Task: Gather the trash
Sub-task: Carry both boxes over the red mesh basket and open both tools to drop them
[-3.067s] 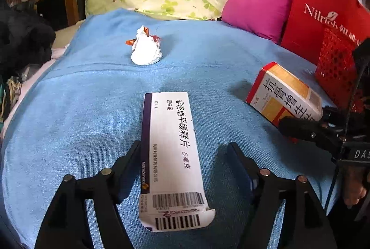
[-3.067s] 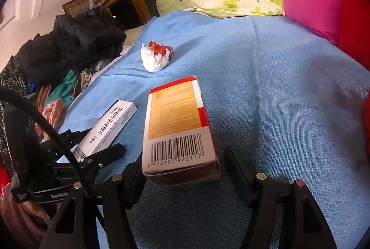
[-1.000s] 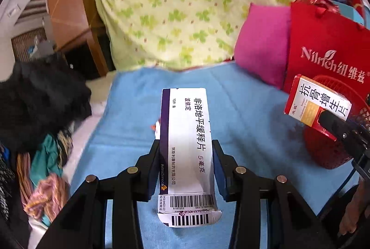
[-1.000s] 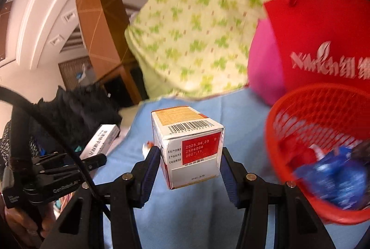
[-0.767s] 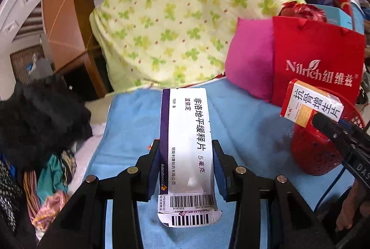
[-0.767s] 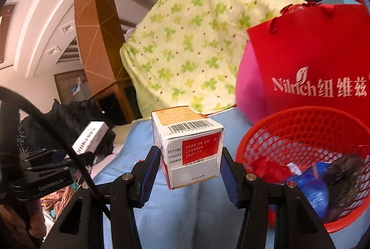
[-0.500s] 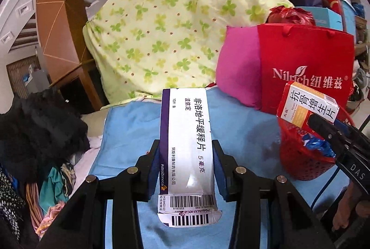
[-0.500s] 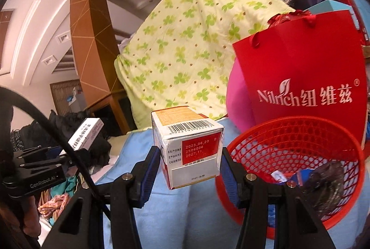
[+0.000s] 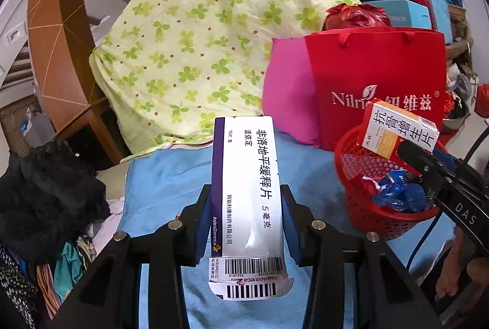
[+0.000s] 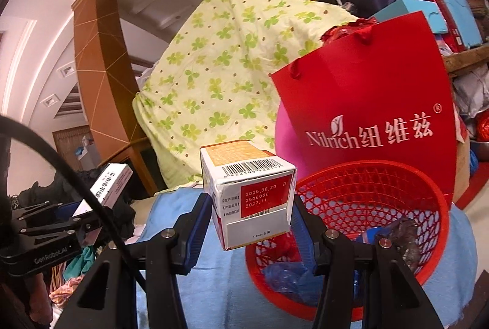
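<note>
My left gripper is shut on a long white and purple medicine box, held in the air above the blue blanket. My right gripper is shut on an orange and white medicine box, raised beside the rim of the red mesh basket. In the left wrist view the same orange box hangs over the basket, which holds blue and red wrappers. The left gripper with its white box shows at the left of the right wrist view.
A red paper bag and a pink cushion stand behind the basket. A green clover-print quilt is piled at the back. Dark clothes lie at the left edge. A person's hand shows at the lower right.
Both grippers have risen and swung to the right with their boxes. The red basket has come closer and more fully into both views. Neither grip has changed.
</note>
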Available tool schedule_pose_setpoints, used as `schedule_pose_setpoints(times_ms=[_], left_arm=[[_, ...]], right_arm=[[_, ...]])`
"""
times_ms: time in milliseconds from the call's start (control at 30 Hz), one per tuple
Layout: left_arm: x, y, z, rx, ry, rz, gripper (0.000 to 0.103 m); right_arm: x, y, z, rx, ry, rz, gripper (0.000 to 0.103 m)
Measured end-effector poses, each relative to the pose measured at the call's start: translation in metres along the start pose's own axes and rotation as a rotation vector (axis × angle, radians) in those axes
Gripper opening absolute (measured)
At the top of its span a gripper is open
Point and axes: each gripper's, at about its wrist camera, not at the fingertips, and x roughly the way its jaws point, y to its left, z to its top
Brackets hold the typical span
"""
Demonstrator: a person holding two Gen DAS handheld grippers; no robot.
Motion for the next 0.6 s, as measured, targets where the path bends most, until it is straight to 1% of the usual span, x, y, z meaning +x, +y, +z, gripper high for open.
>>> schedule_pose_setpoints(times_ms=[233, 600], left_arm=[[0.001, -0.019, 0.005, 0.041, -0.003, -0.020, 0.044], [0.000, -0.034, 0.011, 0.080, -0.007, -0.036, 0.044]], right_arm=[[-0.006, -0.010, 0.003, 0.028, -0.017, -0.020, 0.055], [-0.009, -0.027, 0.008, 0.082, -0.022, -0.039, 0.055]])
